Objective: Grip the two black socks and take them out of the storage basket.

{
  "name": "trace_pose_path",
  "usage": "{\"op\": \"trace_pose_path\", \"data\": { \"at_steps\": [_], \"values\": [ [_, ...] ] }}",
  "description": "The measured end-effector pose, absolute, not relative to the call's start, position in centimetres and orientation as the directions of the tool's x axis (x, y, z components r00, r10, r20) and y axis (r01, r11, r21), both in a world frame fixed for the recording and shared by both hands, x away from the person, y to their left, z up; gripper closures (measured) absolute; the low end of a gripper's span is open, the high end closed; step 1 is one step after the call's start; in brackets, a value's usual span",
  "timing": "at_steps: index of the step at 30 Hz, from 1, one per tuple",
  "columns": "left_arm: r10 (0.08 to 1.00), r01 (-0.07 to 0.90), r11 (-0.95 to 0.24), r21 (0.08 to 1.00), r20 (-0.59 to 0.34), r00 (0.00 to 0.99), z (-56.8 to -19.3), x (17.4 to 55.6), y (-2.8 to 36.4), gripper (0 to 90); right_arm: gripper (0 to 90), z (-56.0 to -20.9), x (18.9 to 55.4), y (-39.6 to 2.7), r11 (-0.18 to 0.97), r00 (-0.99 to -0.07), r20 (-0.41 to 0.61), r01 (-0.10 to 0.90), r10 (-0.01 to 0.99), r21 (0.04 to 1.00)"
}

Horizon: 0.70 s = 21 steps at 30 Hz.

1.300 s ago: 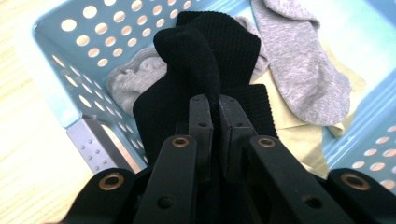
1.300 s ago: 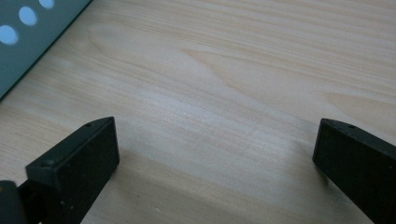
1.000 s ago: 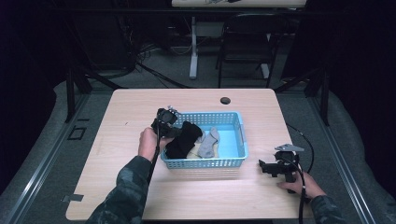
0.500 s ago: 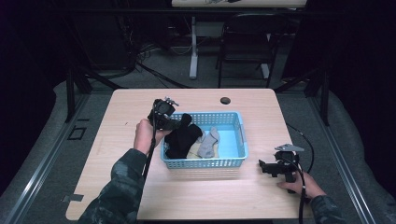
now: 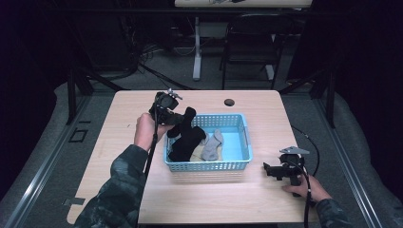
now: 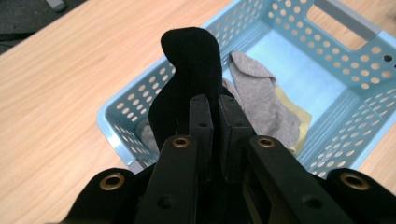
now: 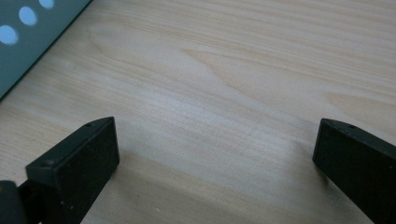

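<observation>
We work at a light wooden table (image 5: pixel 114 142) in a dark room, with a chair (image 5: pixel 249 42) and a second table's legs behind it. A small dark round object (image 5: pixel 229 102) lies near the table's far edge.

The black sock (image 6: pixel 187 84) is the item in hand. We see it clamped between the closed jaws of the left gripper (image 6: pixel 212 116), raised above the left wall of the blue perforated basket (image 5: pixel 237 164). In the high view its lower part hangs down into the basket, lying over the other contents.

Inside the basket, just beside the black sock, lie a grey sock (image 6: pixel 261 98) and a pale yellow item (image 6: pixel 294 126) partly beneath it.

Risks from this position, as we judge them:

- The hold covers a narrow strip of fabric. If the sock's trailing end drags on the basket wall, it may slip out of the jaws.
- The trailing end touches the grey sock. Lifting further may drag that sock along or tip it over the rim.
- The basket is light and unrestrained. A snag on its perforated wall could shift or tilt it.

The right gripper (image 5: pixel 280 171) rests low over bare table, right of the basket and apart from it. Its jaws stand wide apart and hold nothing (image 7: pixel 215 158). It is not placed to steady the basket.
</observation>
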<state>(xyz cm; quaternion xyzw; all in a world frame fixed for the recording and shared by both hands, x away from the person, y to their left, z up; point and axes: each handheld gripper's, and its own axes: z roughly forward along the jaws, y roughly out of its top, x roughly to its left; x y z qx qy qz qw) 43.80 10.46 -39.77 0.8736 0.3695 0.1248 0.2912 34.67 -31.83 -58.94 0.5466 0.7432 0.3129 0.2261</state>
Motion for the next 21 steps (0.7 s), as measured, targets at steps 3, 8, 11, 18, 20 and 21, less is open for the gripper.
{"op": "trace_pose_path", "data": {
  "at_steps": [3, 8, 11, 18, 20, 21],
  "values": [
    [0.72, 0.568, -0.552, 0.611, 0.006, 0.694, -39.1, 43.9, 10.6, 85.0, 0.0, -58.9, 34.7, -31.8, 0.207, -0.301, 0.006, 0.671, 0.954, 0.712],
    [0.729, 0.561, -0.544, 0.624, 0.019, 0.685, -37.9, 43.9, 11.1, 85.0, 0.0, -58.9, 34.7, -31.8, 0.207, -0.3, 0.006, 0.671, 0.954, 0.712],
    [0.733, 0.561, -0.537, 0.63, 0.021, 0.68, -37.4, 43.9, 11.5, 85.0, 0.0, -58.9, 34.7, -31.8, 0.207, -0.301, 0.005, 0.67, 0.954, 0.712],
    [0.759, 0.567, -0.51, 0.646, 0.028, 0.651, -36.3, 43.8, 13.2, 85.0, 0.0, -58.9, 34.7, -31.8, 0.207, -0.301, 0.006, 0.67, 0.954, 0.713],
    [0.768, 0.57, -0.498, 0.653, 0.027, 0.64, -36.0, 43.8, 14.0, 85.0, 0.0, -58.9, 34.7, -31.8, 0.207, -0.3, 0.006, 0.671, 0.954, 0.712],
    [0.773, 0.572, -0.49, 0.658, 0.024, 0.635, -35.9, 43.7, 14.4, 85.0, 0.0, -58.9, 34.7, -31.8, 0.207, -0.301, 0.006, 0.671, 0.954, 0.712]
  ]
}}
